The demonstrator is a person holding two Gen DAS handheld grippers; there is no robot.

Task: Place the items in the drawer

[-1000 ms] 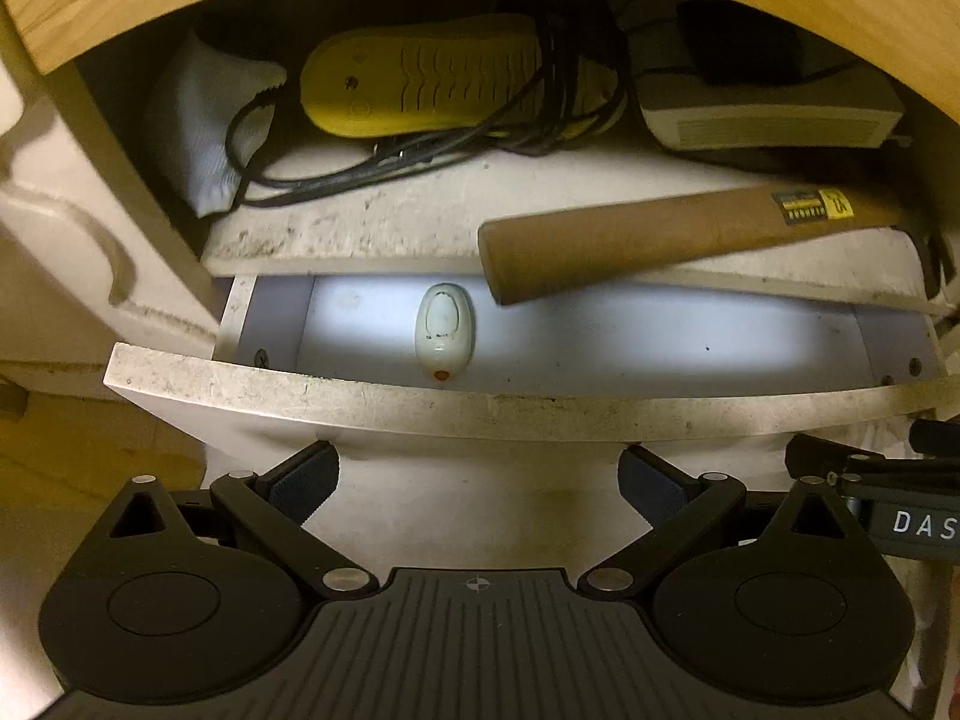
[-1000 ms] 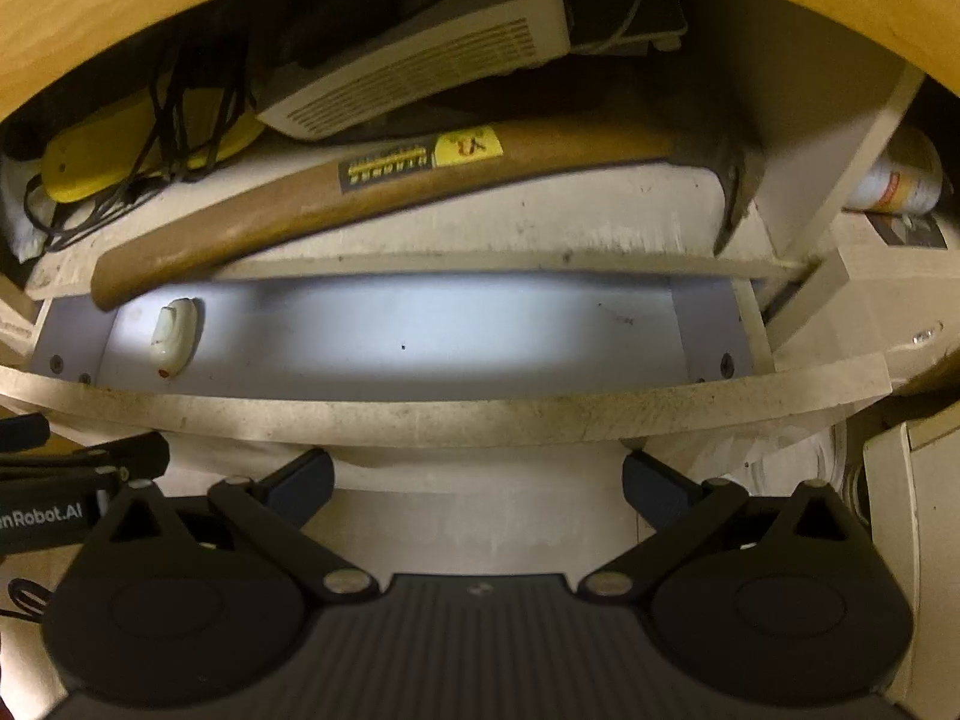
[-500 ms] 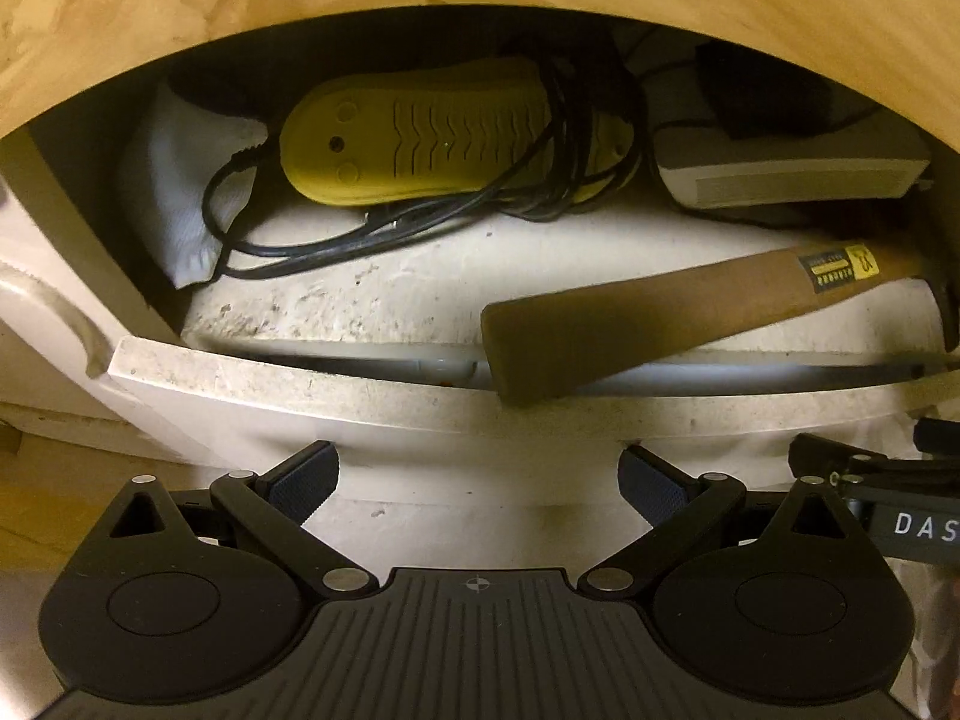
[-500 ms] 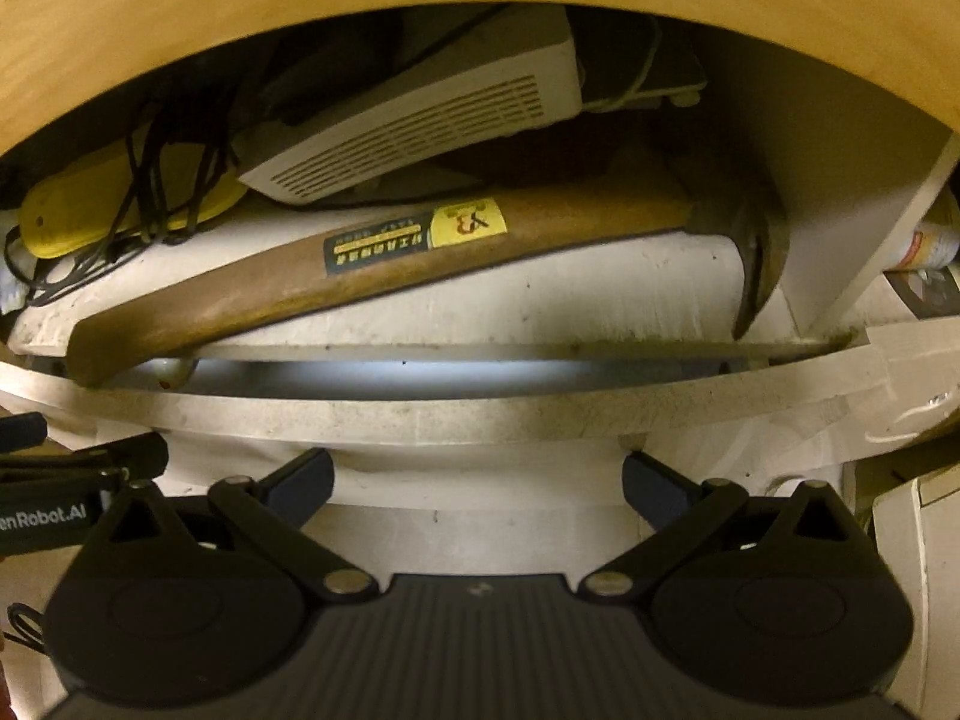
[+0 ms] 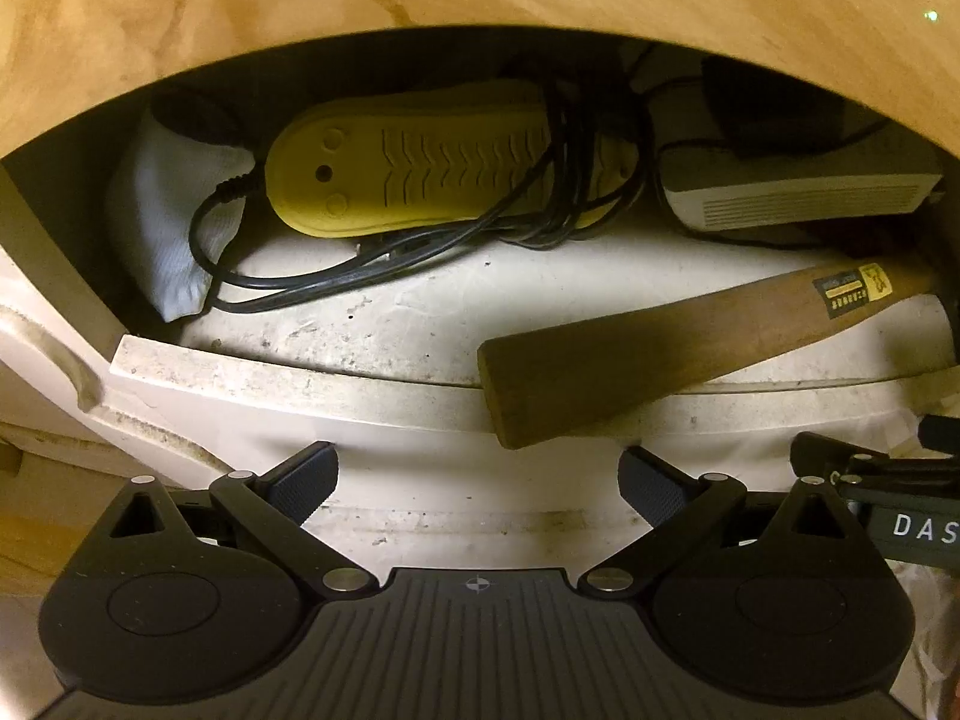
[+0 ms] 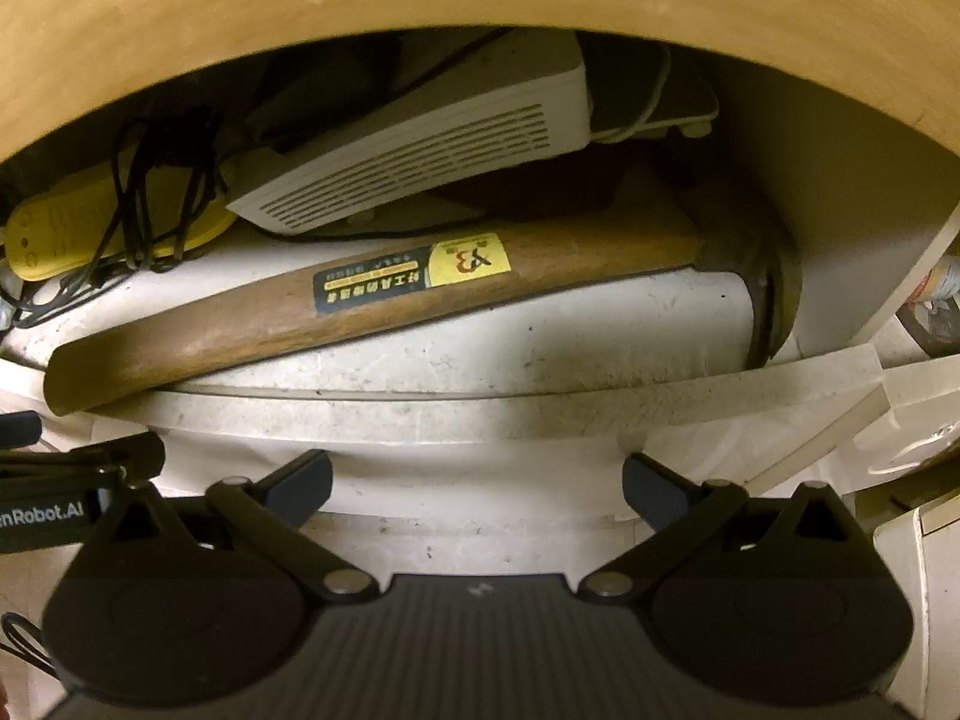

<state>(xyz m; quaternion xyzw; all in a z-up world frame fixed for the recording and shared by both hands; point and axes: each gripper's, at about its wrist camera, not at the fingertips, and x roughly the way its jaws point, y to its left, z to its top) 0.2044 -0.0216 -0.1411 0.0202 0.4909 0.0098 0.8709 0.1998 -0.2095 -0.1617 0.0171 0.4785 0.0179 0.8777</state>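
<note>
The drawer sits pushed in under the shelf, its dusty white front edge flush below the shelf lip, and its inside is hidden. A wooden-handled hammer lies across the shelf with its handle end overhanging the drawer front. Behind it rest a yellow shoe-shaped device wrapped in black cord, a white vented box and a white cloth. The left gripper and right gripper hang just before the drawer front, fingers spread wide and empty.
</note>
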